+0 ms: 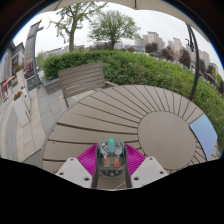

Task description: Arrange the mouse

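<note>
Wood table [130,115]: slatted, round, centre frame; landing spot.
Mouse [111,156]: teal, bottom centre, lifted for placing.
Gripper [111,165]: clenched on mouse, both pads [88,160] pressing.

No lettering, label, brand mark, number or sign can be read anywhere here: the slatted wooden counter [120,115] ahead of the tool [111,168] shows none, and neither does the small thing between its fingers.

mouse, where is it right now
In the gripper view the mouse sits between the gripper's two pink-padded fingers, which appear closed on its sides, at the near edge of the round slatted wooden table.
</note>
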